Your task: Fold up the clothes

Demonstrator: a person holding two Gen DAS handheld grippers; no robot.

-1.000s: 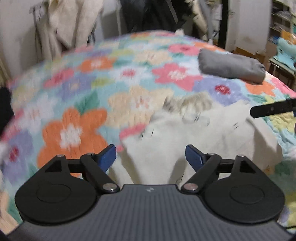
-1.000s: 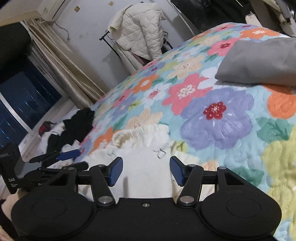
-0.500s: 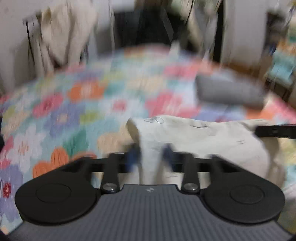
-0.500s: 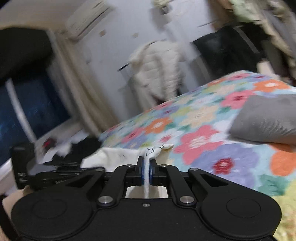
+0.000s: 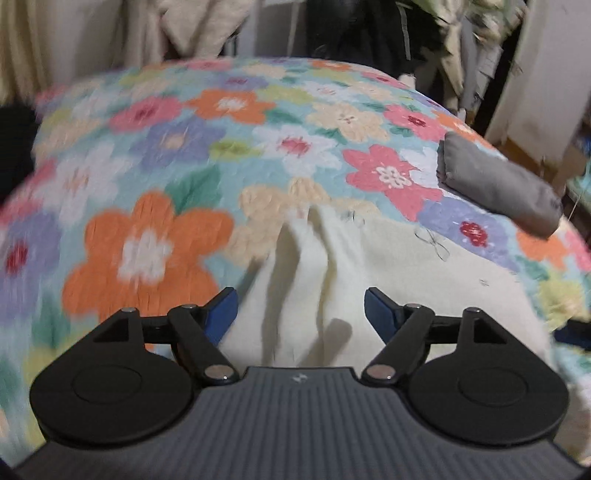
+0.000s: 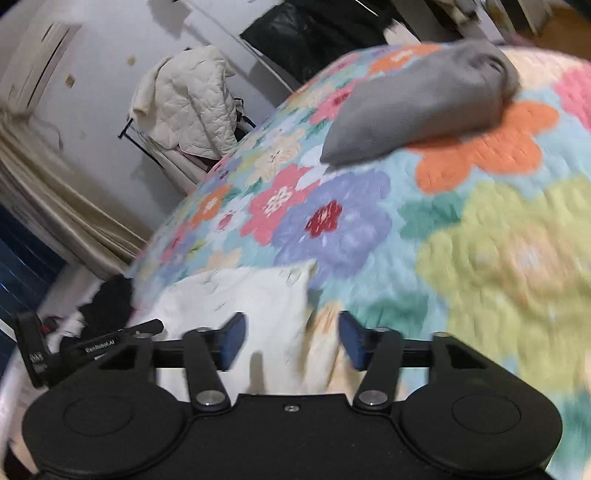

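Observation:
A cream garment (image 5: 399, 280) lies on the floral quilt (image 5: 155, 173), folded over with a ridge near its left end. My left gripper (image 5: 301, 310) is open just above that left end, its blue pads either side of the ridge, holding nothing. My right gripper (image 6: 291, 339) is open over the garment's right corner (image 6: 251, 295), holding nothing. The left gripper shows at the left edge of the right wrist view (image 6: 92, 349). A folded grey garment (image 5: 495, 188) lies further back on the quilt, also in the right wrist view (image 6: 417, 107).
A cream quilted jacket (image 6: 188, 103) hangs on a rack by the wall. Dark clothes (image 6: 110, 302) lie on the floor left of the bed. Curtains (image 6: 55, 206) hang at the left. More hung clothing (image 5: 369, 33) stands behind the bed.
Both grippers were shut on the lifted cream garment half a second ago. Now both are open and the garment lies folded on the quilt.

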